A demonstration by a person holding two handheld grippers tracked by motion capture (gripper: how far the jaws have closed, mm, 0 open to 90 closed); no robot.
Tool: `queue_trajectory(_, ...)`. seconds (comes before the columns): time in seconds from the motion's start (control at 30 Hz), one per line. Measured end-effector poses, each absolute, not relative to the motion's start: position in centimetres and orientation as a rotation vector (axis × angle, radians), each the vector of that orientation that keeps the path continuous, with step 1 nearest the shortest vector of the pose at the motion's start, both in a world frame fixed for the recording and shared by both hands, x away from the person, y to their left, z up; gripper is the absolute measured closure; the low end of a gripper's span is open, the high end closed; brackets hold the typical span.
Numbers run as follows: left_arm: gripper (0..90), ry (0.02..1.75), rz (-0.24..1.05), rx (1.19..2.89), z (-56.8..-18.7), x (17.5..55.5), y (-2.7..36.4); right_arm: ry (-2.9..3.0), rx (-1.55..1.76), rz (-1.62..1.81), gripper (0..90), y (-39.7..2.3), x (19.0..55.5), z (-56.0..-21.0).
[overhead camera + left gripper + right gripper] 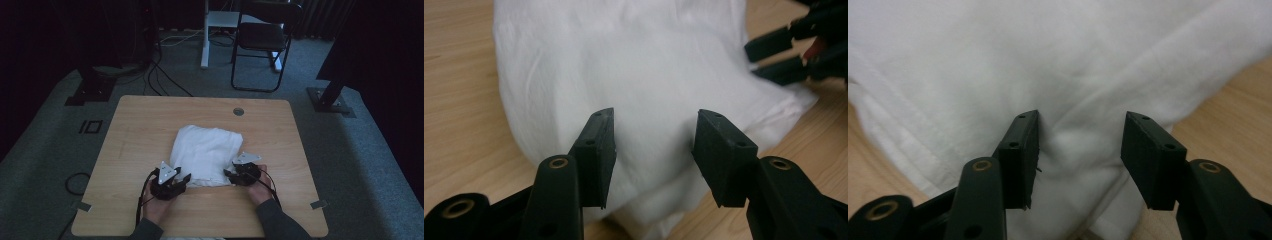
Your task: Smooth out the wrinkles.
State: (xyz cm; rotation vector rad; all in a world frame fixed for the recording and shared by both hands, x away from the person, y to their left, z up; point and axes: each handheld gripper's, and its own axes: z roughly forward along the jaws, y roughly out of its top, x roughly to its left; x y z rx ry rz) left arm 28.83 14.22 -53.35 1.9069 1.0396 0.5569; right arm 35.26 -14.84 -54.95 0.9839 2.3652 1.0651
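A folded white cloth (207, 152) lies in the middle of the wooden table (145, 120). My left gripper (184, 179) sits at the cloth's near left corner, and my right gripper (229, 175) at its near right corner. In the left gripper view the left gripper (656, 150) is open, its jaws apart just over the cloth (634, 65), with the right gripper's fingers (774, 42) at the upper right. In the right gripper view the right gripper (1080, 150) is open over a fold of the cloth (1048, 60), and its pads do not press the fabric.
A round cable hole (238, 111) is in the table's far edge. Tape strips mark the near corners (82, 206) (318, 204). A black folding chair (262, 40), a white stand and cables are on the carpet beyond the table.
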Motion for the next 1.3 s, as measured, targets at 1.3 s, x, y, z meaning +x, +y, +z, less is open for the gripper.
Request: queue_trajectory(1.3, 45.1, 1.074, 0.798, 1.723, -49.4, 29.8, 21.3, 2.097, 1.200, 1.185, 37.0, -22.2, 35.1, -52.5)
